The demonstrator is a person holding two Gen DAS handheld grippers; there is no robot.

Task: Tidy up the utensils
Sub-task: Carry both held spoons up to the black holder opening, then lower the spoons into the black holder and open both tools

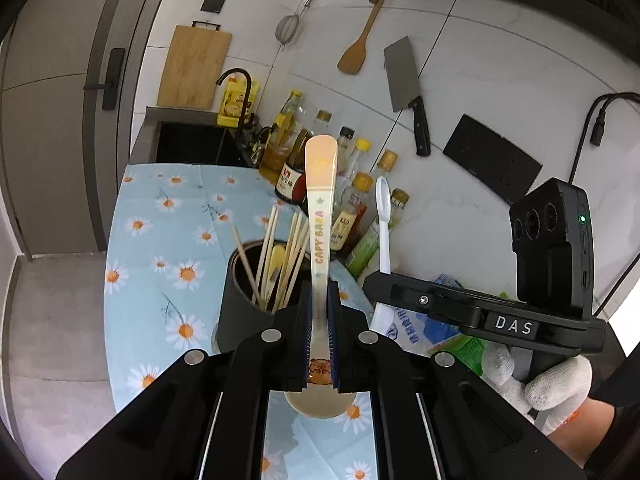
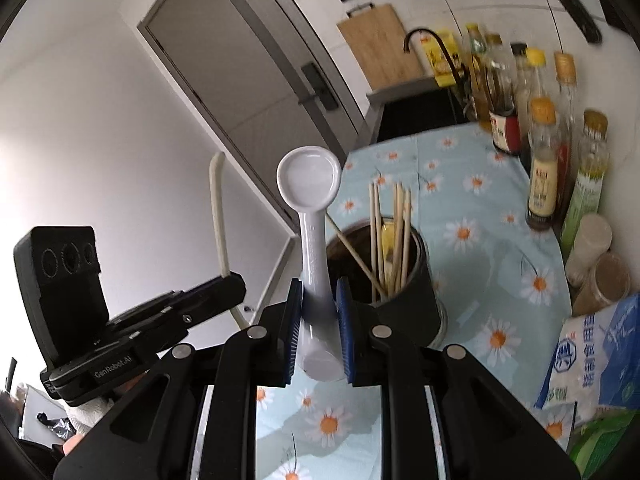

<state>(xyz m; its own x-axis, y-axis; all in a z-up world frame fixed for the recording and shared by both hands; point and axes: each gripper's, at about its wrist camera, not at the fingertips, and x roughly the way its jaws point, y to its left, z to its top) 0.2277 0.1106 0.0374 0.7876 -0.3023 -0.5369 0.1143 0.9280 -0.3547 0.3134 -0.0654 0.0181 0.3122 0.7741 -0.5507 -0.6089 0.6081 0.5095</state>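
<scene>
My left gripper (image 1: pixel 319 300) is shut on a cream "CAPY BARA" spoon (image 1: pixel 320 216), handle pointing up and away, bowl end under the jaws. It hovers just right of a dark cylindrical holder (image 1: pixel 240 304) with several wooden chopsticks (image 1: pixel 276 256). My right gripper (image 2: pixel 318 300) is shut on a white plastic spoon (image 2: pixel 310 184), bowl end up, just left of the same holder (image 2: pixel 416 304). The right gripper (image 1: pixel 380 280) shows in the left wrist view with the white spoon (image 1: pixel 383 224). The left gripper (image 2: pixel 230 280) shows in the right wrist view with the cream spoon (image 2: pixel 218 208).
The counter has a blue daisy cloth (image 1: pixel 160 216). Several sauce and oil bottles (image 1: pixel 352 208) stand along the tiled wall. Food packets (image 2: pixel 592 360) lie at the right. A sink and black faucet (image 1: pixel 236 92) are at the far end. A cleaver (image 1: pixel 404 92) hangs on the wall.
</scene>
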